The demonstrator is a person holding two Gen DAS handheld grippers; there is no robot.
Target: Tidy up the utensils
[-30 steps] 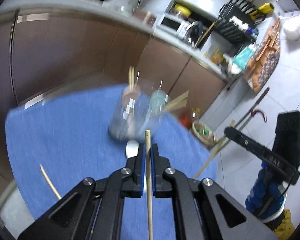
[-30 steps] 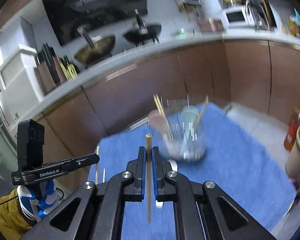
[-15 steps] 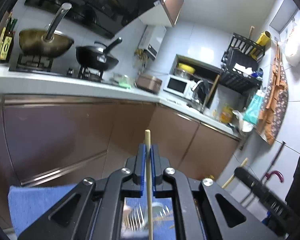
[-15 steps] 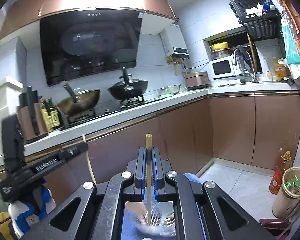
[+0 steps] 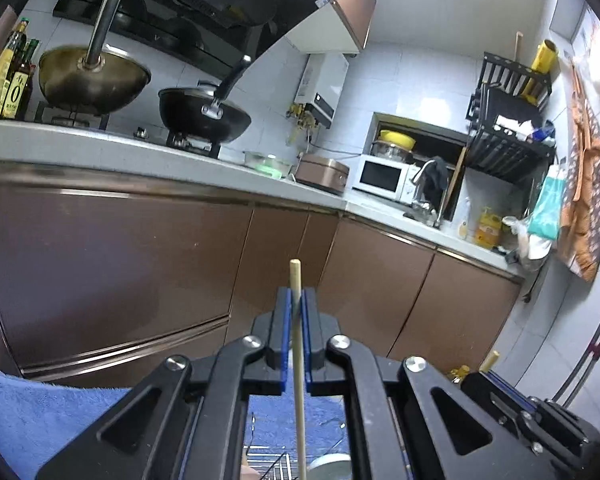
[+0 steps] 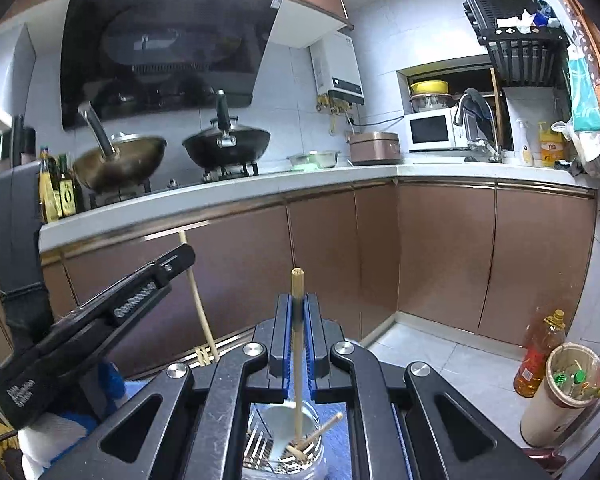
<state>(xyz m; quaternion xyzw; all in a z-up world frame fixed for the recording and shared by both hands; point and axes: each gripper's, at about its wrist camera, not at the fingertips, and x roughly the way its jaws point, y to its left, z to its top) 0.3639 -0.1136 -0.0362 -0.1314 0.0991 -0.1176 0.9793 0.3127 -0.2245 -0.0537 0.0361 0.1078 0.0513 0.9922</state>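
My left gripper (image 5: 296,300) is shut on a wooden chopstick (image 5: 298,360) that stands upright between the blue pads, its tip above the jaws. My right gripper (image 6: 297,308) is shut on another wooden chopstick (image 6: 297,360), upright, its lower end reaching down into a clear utensil holder (image 6: 284,444) that holds forks and another chopstick. The holder's rim shows at the bottom of the left wrist view (image 5: 328,466). The left gripper also shows at the left of the right wrist view (image 6: 186,254), holding its chopstick (image 6: 198,304).
A blue towel (image 5: 40,412) covers the table under the holder. Brown kitchen cabinets (image 6: 440,248) and a counter with woks (image 6: 228,144) lie ahead. An oil bottle (image 6: 538,356) and a cup-like bin (image 6: 564,392) stand on the floor at right.
Both grippers have tilted up and come in over the holder, so the views swung from the table to the kitchen wall. Both still hold their chopsticks.
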